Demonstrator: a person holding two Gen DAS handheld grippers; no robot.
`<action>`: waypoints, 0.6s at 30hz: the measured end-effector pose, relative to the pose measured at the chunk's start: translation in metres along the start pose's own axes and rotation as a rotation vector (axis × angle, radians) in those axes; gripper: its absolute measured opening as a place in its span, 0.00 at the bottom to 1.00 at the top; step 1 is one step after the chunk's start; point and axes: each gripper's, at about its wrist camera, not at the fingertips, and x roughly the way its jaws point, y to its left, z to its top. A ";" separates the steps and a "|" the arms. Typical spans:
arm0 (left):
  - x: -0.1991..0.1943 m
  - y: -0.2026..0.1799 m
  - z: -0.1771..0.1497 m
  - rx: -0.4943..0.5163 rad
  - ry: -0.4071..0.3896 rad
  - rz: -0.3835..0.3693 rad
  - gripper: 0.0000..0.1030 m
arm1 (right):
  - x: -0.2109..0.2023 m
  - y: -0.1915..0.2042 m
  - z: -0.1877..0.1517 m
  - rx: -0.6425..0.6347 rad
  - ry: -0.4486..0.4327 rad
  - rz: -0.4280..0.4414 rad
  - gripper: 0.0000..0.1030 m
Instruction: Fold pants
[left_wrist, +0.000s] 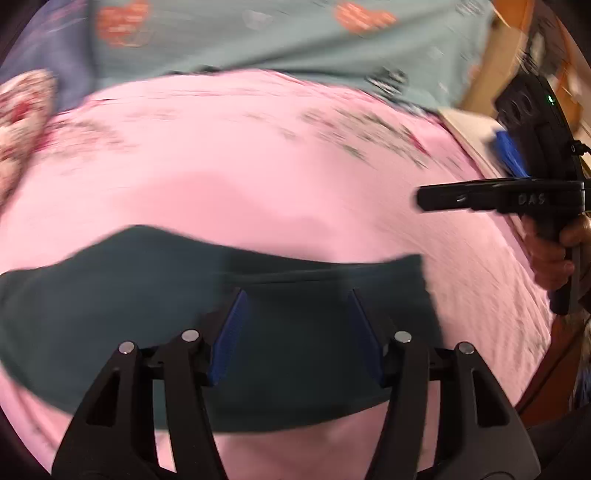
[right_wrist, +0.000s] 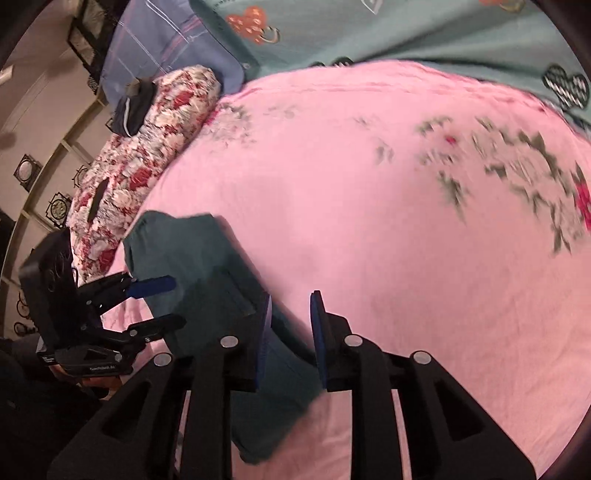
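The dark teal pants (left_wrist: 236, 325) lie folded flat in a wide band on the pink bedsheet (left_wrist: 236, 158). My left gripper (left_wrist: 297, 295) is open and empty, hovering over the pants' middle. It also shows in the right wrist view (right_wrist: 166, 302), open, at the pants' left side. In the right wrist view the pants (right_wrist: 207, 258) run from upper left to the bottom. My right gripper (right_wrist: 290, 295) is open with nothing between its blue pads, just above the pants' right edge. It shows side-on in the left wrist view (left_wrist: 421, 197), above the sheet to the right of the pants.
A floral red-and-white pillow (right_wrist: 147, 147) with a dark item on it lies at the sheet's left. A teal patterned blanket (right_wrist: 388, 33) and a blue cloth (right_wrist: 162, 48) lie at the far side. The bed's wooden edge (left_wrist: 554, 373) is at right.
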 end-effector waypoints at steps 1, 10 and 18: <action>0.011 -0.010 -0.003 0.021 0.028 -0.008 0.56 | 0.001 -0.002 -0.008 0.005 0.009 0.005 0.21; 0.037 -0.033 -0.042 0.167 0.063 0.103 0.58 | 0.040 -0.021 -0.049 0.007 0.029 -0.091 0.17; 0.035 -0.030 -0.014 0.132 0.131 0.075 0.58 | -0.025 0.022 -0.087 0.005 -0.101 -0.109 0.19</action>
